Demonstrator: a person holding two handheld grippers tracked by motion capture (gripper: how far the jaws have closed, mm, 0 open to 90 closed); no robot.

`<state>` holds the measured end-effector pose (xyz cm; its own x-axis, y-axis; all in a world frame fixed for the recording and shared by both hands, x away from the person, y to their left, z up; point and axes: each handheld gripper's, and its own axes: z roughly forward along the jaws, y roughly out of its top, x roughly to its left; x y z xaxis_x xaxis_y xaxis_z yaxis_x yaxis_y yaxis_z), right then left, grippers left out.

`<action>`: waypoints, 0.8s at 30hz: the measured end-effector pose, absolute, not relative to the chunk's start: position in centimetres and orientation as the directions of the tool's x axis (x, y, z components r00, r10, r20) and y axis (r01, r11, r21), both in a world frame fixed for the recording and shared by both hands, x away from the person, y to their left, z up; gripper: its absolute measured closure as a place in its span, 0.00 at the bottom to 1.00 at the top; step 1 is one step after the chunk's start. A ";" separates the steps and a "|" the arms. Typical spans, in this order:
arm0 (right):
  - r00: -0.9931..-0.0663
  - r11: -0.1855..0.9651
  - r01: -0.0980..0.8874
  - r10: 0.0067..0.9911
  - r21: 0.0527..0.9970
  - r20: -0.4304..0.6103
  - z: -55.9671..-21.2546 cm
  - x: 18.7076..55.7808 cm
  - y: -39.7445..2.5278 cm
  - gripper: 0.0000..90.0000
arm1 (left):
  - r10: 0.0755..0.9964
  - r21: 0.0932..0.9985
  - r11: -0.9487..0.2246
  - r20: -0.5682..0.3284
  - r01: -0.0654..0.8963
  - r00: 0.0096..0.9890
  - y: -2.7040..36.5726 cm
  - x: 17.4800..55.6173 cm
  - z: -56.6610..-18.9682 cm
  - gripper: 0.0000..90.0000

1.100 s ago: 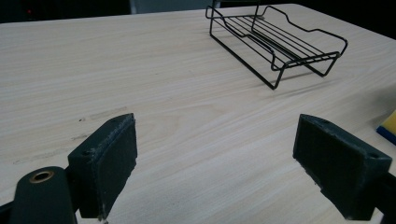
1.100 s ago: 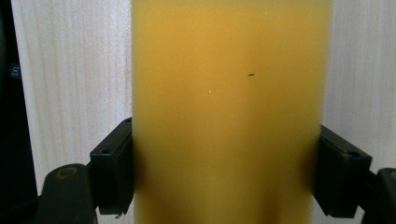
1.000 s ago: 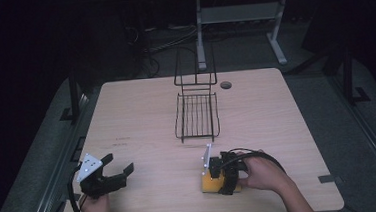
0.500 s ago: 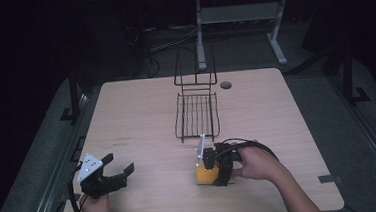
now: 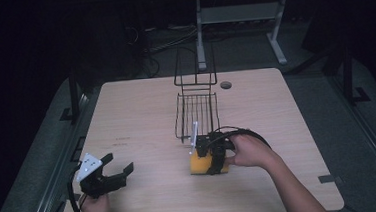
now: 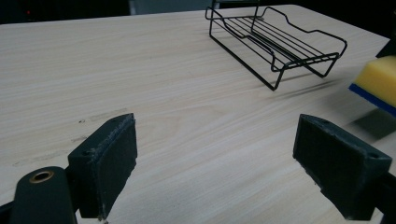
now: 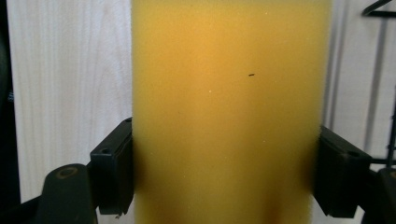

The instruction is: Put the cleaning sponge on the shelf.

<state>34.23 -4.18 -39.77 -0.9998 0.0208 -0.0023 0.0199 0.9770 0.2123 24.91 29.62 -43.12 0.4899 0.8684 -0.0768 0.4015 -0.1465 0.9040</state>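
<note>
A yellow sponge with a blue underside sits low over the table, just in front of the black wire rack. My right gripper is shut on it, one jaw pressed against each side of the sponge. The right gripper looks down along the sponge at the wood. My left gripper rests near the table's front left corner, open with nothing between its jaws. From the left gripper, the rack lies ahead and the sponge is at the far right.
The light wooden table has a round cable hole behind the rack. A tall wire handle rises at the rack's far end. A metal stand is on the floor beyond the table.
My right gripper has carried the sponge away from the front edge and slightly left, closer to the rack. The left gripper has stayed in place.
</note>
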 end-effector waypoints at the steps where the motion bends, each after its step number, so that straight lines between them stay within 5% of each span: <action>1: -1.000 0.977 0.019 0.020 0.212 -0.002 -39.7 34.4 -4.1 0.24 | 0.867 0.903 -0.148 -0.078 0.403 0.492 29.6 24.9 -43.1 0.14; 24: -0.999 0.978 0.038 0.042 0.204 -0.012 -38.2 37.4 -3.5 0.24 | 0.864 0.902 -0.157 -0.071 0.401 0.499 29.2 24.9 -43.1 0.14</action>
<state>37.41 -3.46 -38.20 -0.9990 0.0418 -0.0124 0.0384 0.9783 0.2035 24.93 29.19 -43.11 0.4985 0.8640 -0.0713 0.4013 -0.1571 0.9024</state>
